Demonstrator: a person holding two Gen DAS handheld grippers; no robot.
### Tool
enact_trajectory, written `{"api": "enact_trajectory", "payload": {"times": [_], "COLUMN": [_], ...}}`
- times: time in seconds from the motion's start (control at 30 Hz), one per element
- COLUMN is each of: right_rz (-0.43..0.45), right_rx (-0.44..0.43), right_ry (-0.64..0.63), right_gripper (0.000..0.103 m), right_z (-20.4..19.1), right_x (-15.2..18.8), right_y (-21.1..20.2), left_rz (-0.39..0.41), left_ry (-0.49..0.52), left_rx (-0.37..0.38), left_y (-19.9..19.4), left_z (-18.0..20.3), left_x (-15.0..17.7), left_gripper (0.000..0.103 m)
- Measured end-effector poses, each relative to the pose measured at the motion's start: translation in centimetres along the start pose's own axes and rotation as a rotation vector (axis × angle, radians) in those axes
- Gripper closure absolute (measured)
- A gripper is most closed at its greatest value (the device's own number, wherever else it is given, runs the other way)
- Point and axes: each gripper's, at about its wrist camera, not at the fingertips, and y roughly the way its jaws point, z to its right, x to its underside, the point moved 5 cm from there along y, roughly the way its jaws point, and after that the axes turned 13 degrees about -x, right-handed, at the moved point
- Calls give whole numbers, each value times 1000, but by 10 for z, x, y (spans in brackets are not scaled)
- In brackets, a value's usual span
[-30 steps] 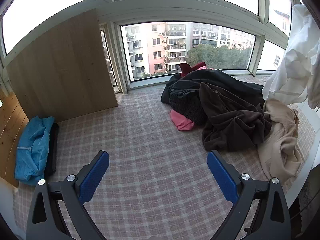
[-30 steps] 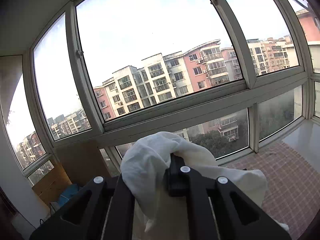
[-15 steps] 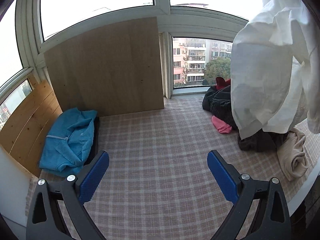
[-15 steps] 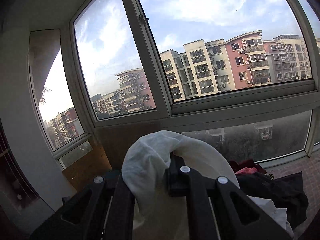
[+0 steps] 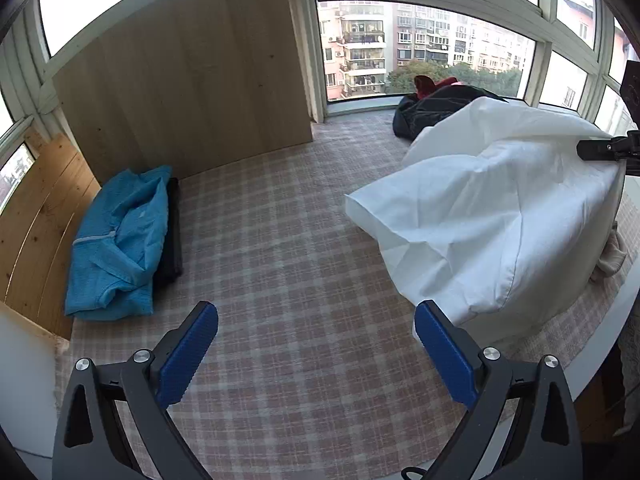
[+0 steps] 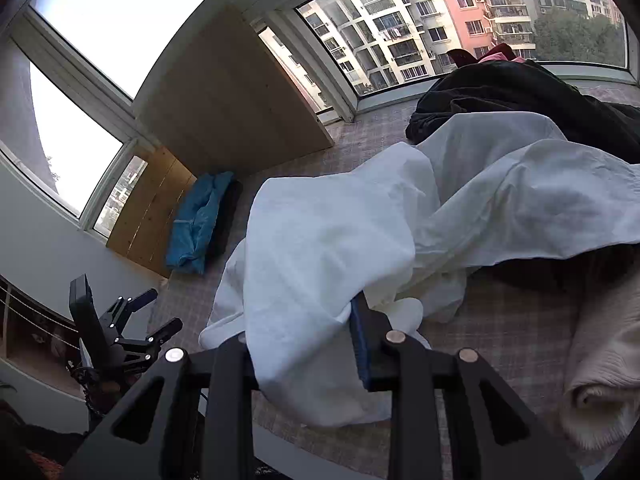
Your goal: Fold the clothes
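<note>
Here, off at nine o'clock, a folded blue garment (image 5: 120, 240) lies on the checked cloth (image 5: 280, 280) that covers the platform, resting partly on a dark folded piece (image 5: 172, 232) and close to the wooden board (image 5: 188, 68) that leans against the window. The left tongs (image 5: 316, 354) hover over bare checked cloth at six o'clock, blue pads spread wide with nothing between them. Toward three o'clock the white shirt (image 5: 500, 216) billows across the platform, one edge touching the cloth, the rest lifted. The right tongs (image 6: 320, 344) are clamped on a bunch of that white fabric, which drapes over the fingers and hides one of them. Behind the shirt, near one o'clock by the window, sits a heap of dark clothes (image 6: 520, 96) with something red and pink on top. At the far right a beige garment (image 6: 600, 360) lies crumpled.
</note>
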Motion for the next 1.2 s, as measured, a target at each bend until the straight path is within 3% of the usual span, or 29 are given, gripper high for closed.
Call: {"api": "enact_trajectory", "payload": {"times": [0.1,0.23,0.37,0.47,0.57,0.7,0.87,1.0,1.07,1.13,1.2], "right_rz": [-9,-56,-147,-243,-356,-415,-414,-385,-349,-284,-162], "right_rx": [13,-50,-170,-108,-26,20,-16,62,61,53,59], "right_ry": [-20,-69,-107,-299,-424,-523,-442,-428,-380,-301,-221], "right_gripper": [77,77,77,77,77,77,77,77,76,71,62], "right_z": [-3,-33,-79,-120,-154,-174,-165,-147,-133,-113,-86], "right_x": [8,9,-17,-41,-44,-31,-25,-11,-4,5,18], "right_y": [0,30,94,155,187,178,156,123,96,66,36], "left_rz": [11,64,63,25,-17,-8,-1,-108,-157,-179,-180], "left_ry": [91,161,123,51,-22,-88,-75,-32,-37,-33,-33], "left_rx": [84,110,27,-26,-61,-59,128,44,3,-46,-81], "left_y": [-2,-14,-15,-13,-8,-6,22,84,110,127,130], "left_z": [46,73,50,16,-19,-38,-2,12,5,-7,-22], "left_x": [-2,-6,-3,7,17,17,-5,-12,-9,-4,1], "left_gripper": [4,4,4,4,4,4,4,2,3,5,6]}}
